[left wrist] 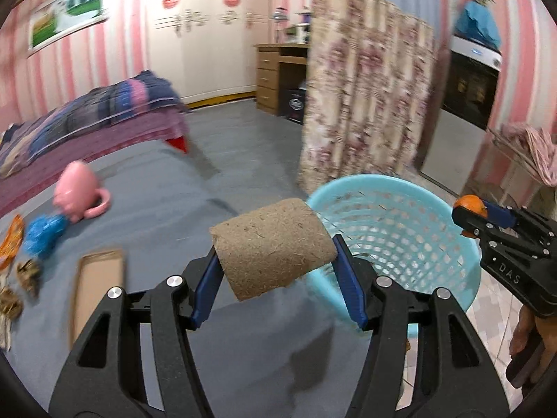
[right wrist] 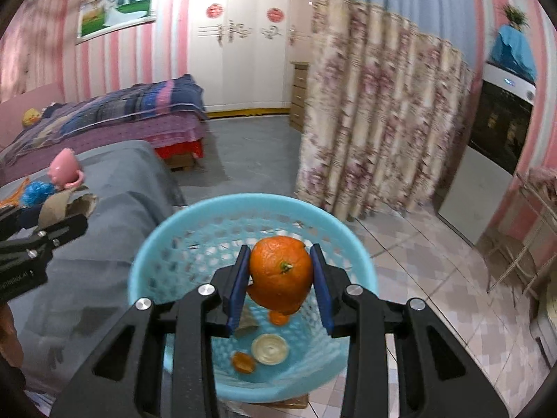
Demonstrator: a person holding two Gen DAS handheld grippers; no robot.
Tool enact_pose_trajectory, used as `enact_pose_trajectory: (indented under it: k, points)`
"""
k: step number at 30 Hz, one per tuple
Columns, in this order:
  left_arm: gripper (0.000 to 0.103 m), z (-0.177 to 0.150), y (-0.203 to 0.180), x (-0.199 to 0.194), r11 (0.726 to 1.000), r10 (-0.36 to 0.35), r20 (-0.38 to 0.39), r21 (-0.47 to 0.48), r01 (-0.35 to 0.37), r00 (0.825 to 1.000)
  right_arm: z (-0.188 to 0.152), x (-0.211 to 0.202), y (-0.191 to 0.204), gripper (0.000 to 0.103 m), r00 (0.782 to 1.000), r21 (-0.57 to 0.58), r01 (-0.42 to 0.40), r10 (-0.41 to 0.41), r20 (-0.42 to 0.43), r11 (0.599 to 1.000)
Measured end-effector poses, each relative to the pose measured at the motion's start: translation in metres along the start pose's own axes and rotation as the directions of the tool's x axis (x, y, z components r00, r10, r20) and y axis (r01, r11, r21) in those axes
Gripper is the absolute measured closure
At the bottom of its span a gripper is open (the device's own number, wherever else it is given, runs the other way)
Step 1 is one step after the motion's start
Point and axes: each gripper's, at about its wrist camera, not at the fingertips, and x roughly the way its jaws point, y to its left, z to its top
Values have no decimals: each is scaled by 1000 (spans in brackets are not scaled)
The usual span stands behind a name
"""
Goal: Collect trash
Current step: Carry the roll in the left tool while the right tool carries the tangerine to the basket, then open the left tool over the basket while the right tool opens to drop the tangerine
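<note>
Left hand-held gripper (left wrist: 276, 261) and right hand-held gripper (right wrist: 280, 275) showing black triangulated frames carrying silver screws, blue finger pads (left wrist: 205, 285) and white "DAS" lettering on the right body.

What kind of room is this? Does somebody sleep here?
Most likely a bedroom in a home. There is a bed with a patterned quilt, a white wardrobe and a wooden desk with drawers.

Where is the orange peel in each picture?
Left wrist: the orange peel sits at the right edge, pinched in the right gripper, beside the blue basket.
Right wrist: the peel is in the middle, between the gripper's fingers, right above the basket.
Shared landmark: the flowered curtain behind the basket.
</note>
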Motion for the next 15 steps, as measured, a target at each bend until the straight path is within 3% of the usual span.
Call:
enact_pose_trajectory:
  k: [6, 9, 11, 15]
  points:
    - [44, 11, -34, 21, 998, -41, -8, 50, 42, 999, -6, 8, -28, 68, 999, 49, 32, -32, -7, 998]
    - [38, 20, -49, 27, 994, -64, -17, 87, 65, 998, -8, 10, -38, 68, 999, 82, 36, -35, -8, 996]
    - [22, 25, -53, 27, 994, -42, 1, 102, 41, 999, -10, 12, -42, 68, 999, 90, 38, -37, -11, 995]
    - [19, 32, -44, 27, 996, -13, 16, 88, 12, 1000, -14, 13, -43, 68, 999, 84, 42, -41, -19, 996]
